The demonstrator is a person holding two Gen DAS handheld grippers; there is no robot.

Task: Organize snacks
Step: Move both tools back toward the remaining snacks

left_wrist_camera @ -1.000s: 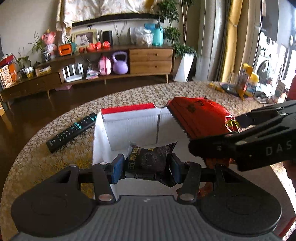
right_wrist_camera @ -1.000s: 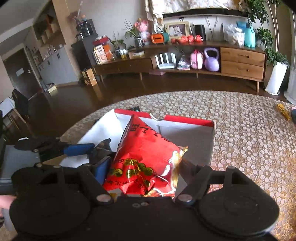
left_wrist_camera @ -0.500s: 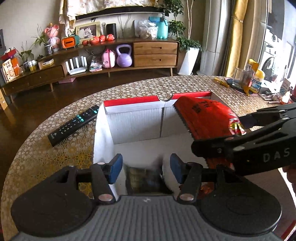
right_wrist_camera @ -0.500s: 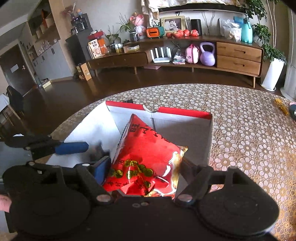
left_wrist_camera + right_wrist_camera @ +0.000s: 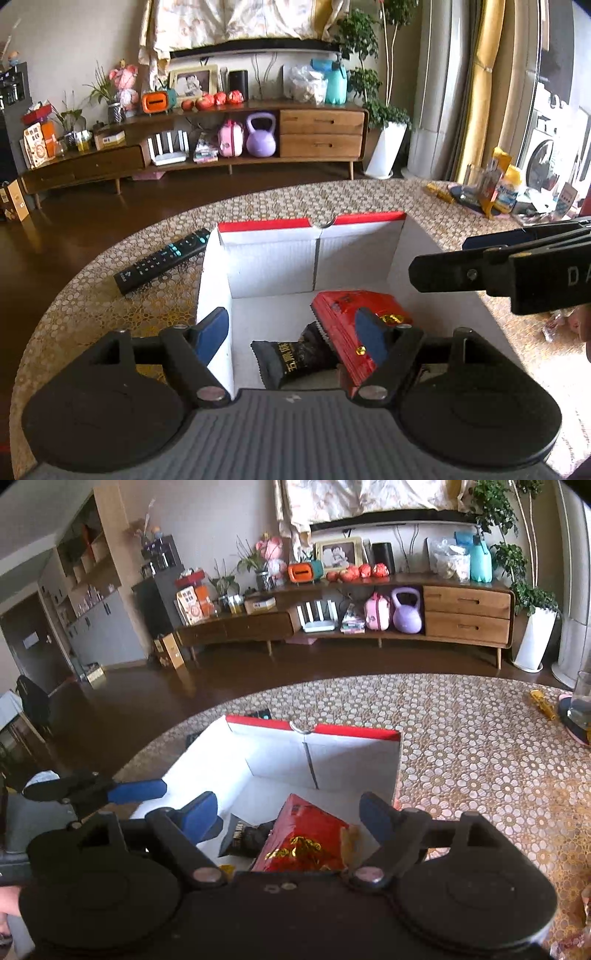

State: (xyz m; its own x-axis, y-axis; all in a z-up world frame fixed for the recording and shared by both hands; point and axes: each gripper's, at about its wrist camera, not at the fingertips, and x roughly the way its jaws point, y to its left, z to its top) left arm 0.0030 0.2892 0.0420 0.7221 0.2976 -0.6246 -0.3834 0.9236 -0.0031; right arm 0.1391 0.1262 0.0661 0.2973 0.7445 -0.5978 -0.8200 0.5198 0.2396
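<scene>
A white cardboard box (image 5: 310, 258) with a red rim stands open on the table. On its floor lie a black snack packet (image 5: 291, 360) and, overlapping it on the right, a red snack bag (image 5: 354, 314). My left gripper (image 5: 291, 332) hangs above the box's near side, jaws opening, pads clear of both packets. My right gripper (image 5: 288, 810) hovers over the red bag (image 5: 306, 843) and the black packet (image 5: 247, 836), jaws also opening and touching nothing. Seen from the left wrist, the right gripper (image 5: 450, 258) reaches in over the box's right wall.
A black remote (image 5: 162, 260) lies left of the box on the patterned tablecloth (image 5: 110, 302). A glass and several packets (image 5: 491, 192) crowd the table's far right, with a yellow item (image 5: 541, 703) nearby. A long wooden sideboard stands across the room.
The left gripper let go of the black packet and the right let go of the red bag. Both now lie on the box floor. Both grippers opened wider and lifted.
</scene>
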